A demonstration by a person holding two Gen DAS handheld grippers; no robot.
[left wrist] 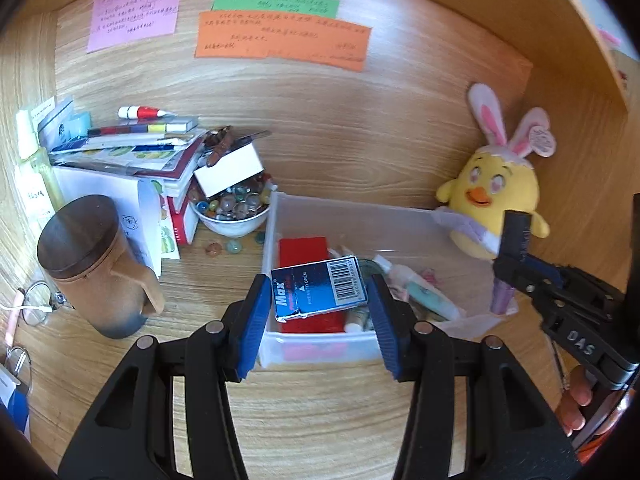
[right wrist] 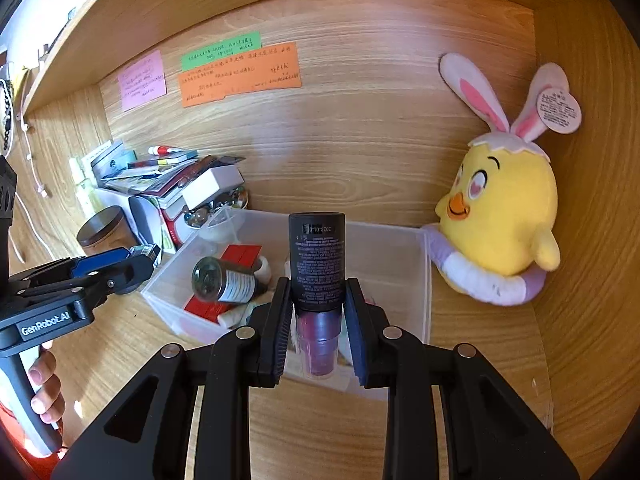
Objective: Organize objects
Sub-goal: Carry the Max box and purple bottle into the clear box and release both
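My left gripper [left wrist: 318, 292] is shut on a small blue "Max" box [left wrist: 319, 293] and holds it above the near end of a clear plastic bin [left wrist: 276, 216]. The bin holds a red box [left wrist: 302, 250], tubes and a small bottle [right wrist: 224, 280]. My right gripper [right wrist: 318, 304] is shut on a black-and-purple cosmetic tube [right wrist: 317, 264], held upright over the bin's near right part [right wrist: 424, 280]. The right gripper with its tube also shows at the right in the left wrist view [left wrist: 516, 248]. The left gripper shows at the left in the right wrist view [right wrist: 136, 260].
A yellow chick plush [right wrist: 500, 224] sits in the right corner against the bin. A bowl of marbles [left wrist: 232, 210], a stack of books [left wrist: 132, 152] and a brown lidded mug [left wrist: 96, 268] stand left of the bin. Sticky notes [left wrist: 280, 40] hang on the back wall.
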